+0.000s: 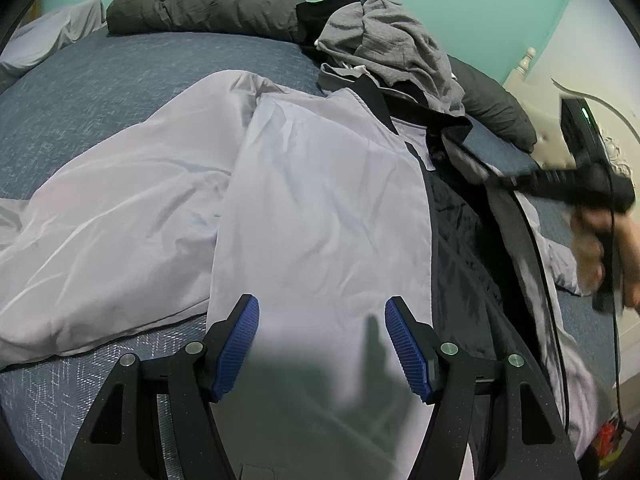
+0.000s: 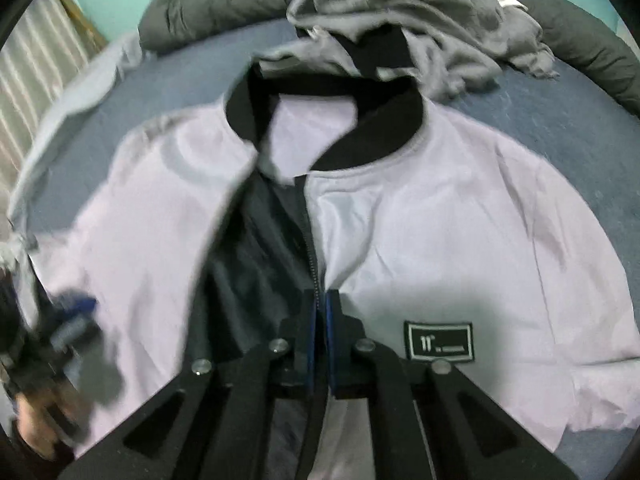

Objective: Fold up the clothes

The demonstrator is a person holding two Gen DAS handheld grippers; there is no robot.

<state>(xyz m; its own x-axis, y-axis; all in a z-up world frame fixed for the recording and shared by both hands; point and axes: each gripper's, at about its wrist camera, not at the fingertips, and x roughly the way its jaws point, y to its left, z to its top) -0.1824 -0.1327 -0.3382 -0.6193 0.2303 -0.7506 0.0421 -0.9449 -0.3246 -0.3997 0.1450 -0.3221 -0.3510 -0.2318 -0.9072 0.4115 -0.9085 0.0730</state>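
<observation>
Right gripper [image 2: 322, 320] pinched closed on the zipper edge of the lilac jacket [image 2: 440, 240], at its open front over the dark lining. Left gripper [image 1: 322, 344] wide open, holding nothing, hovering over the jacket's pale panel. Jacket lies spread on the blue bed [image 1: 100, 92], collar toward the grey clothes pile [image 2: 400, 8]. Holding hand [image 1: 600, 248] blurred.

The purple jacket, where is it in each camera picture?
Left wrist view: the purple jacket fills the middle, beyond the open left gripper.
Right wrist view: it fills the centre, right gripper shut at its zip.
Shared landmark: grey clothes pile.
</observation>
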